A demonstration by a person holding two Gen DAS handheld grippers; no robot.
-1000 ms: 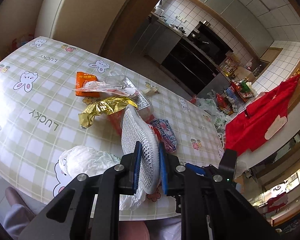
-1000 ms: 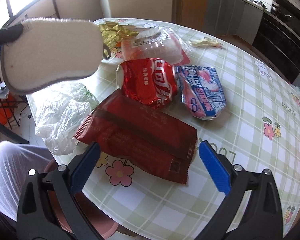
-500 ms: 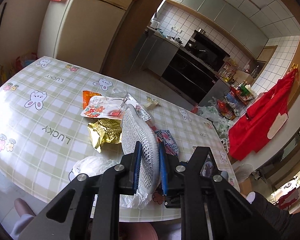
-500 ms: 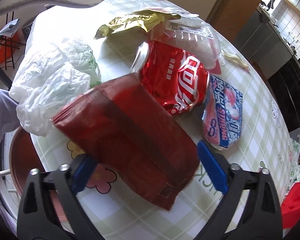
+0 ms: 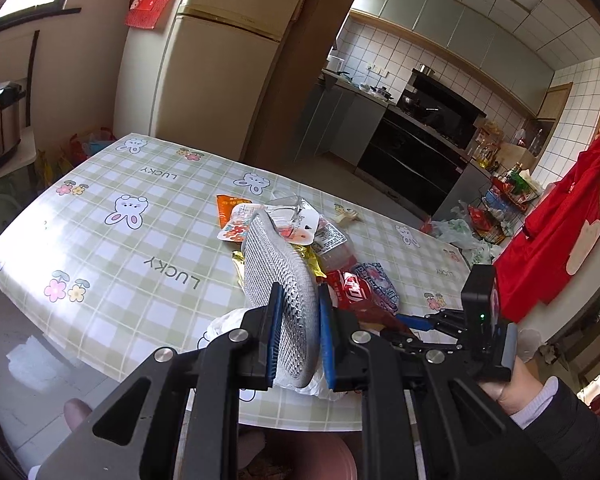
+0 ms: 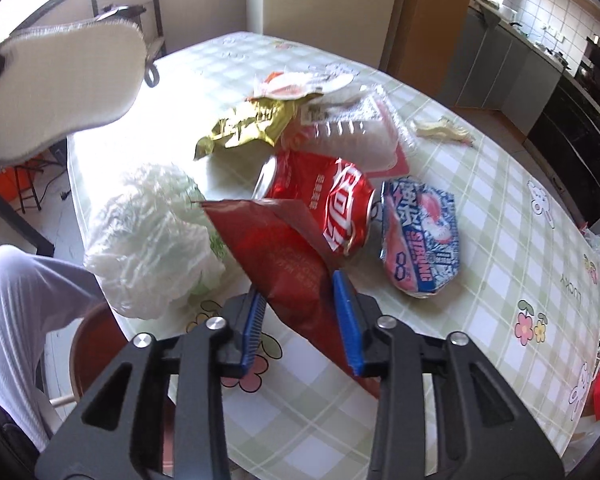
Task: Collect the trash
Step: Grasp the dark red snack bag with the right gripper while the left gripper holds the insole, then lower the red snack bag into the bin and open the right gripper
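**Gripping the dark red snack bag at its crumpled end**

Standing at the table (image 6: 520,216) with the green checked cloth, I take the crushed red can (image 6: 320,204) as my landmark. The dark red snack bag (image 6: 288,264) lies just in front of the can, on the near side toward the person, and its far corner rises against the can. The right gripper (image 6: 300,320) has just been closing, and its blue pads now press the bag from both sides, so the foil is folded into a ridge between them.

This bag looks empty, very light and thin. It is soft, it bends at once, and its glossy skin is probably slippery, so a hold on the middle of the bunched part seems safer than on a flat edge. It cannot break, but it can slide out.

The left gripper (image 5: 298,332) is clamped on a scrubbing pad (image 5: 278,276), which hangs in the air above and to the left of the can.

To the left of the can sits a white plastic bag (image 6: 152,236), soft and puffy; any fold is good for taking it. Behind the can lies a gold wrapper (image 6: 252,124), and to the right a blue and pink packet (image 6: 420,236), both flat and light. The can itself is stiffer and would need a hold across its dented body.

A brown bin (image 6: 96,344) is below the table edge, near the white bag.
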